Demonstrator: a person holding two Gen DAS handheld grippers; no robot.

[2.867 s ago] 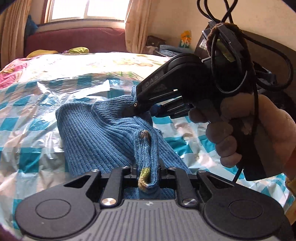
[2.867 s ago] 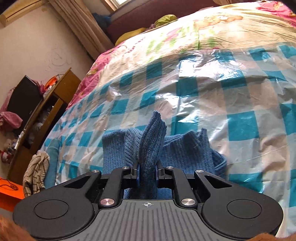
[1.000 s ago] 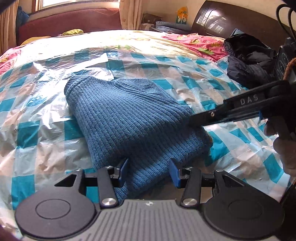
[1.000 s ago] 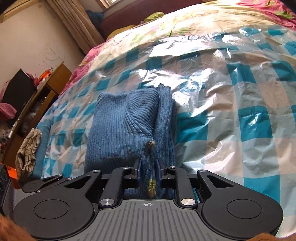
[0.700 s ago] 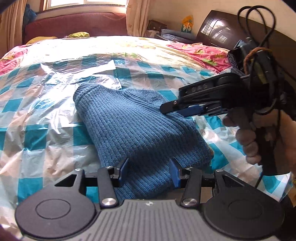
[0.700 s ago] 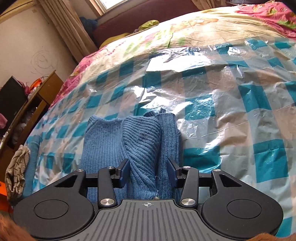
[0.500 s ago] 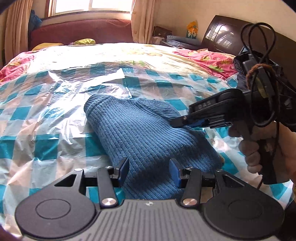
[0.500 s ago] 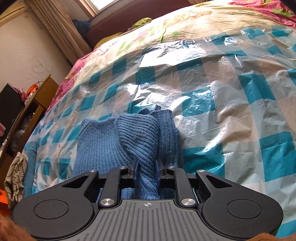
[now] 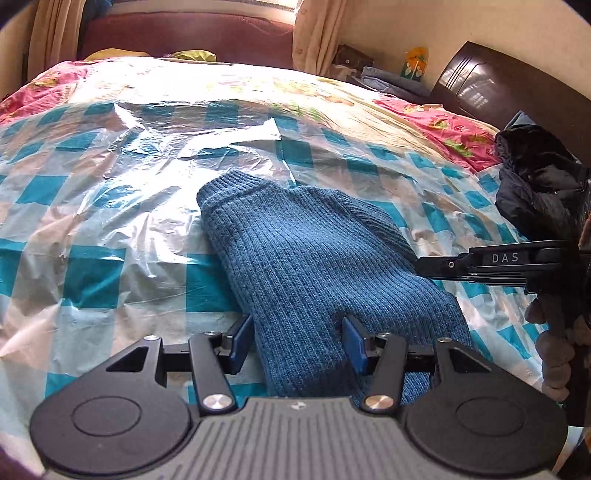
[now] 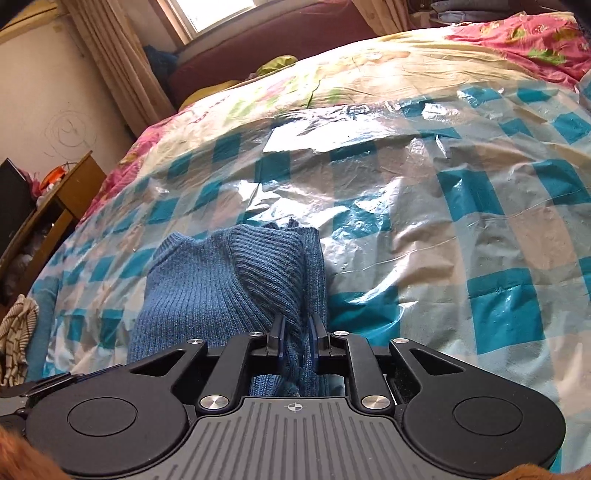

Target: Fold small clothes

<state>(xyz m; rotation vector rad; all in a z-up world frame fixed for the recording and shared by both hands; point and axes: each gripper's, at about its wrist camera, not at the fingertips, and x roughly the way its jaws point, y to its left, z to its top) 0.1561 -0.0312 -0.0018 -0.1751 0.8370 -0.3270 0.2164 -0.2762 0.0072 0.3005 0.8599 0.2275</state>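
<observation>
blue knit sweater (image 10: 207, 295) pinched by opening right gripper (image 10: 295, 338); left gripper (image 9: 295, 341) opening

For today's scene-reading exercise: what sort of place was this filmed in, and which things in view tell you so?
Most likely a home bedroom. A bed with a floral quilt fills the view, a dark headboard stands at one end, and curtains hang by a window.

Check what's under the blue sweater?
The blue sweater lies on a teal-checked plastic sheet over the bed. Whatever lies directly beneath it, and its tucked-under layers, are hidden.
</observation>
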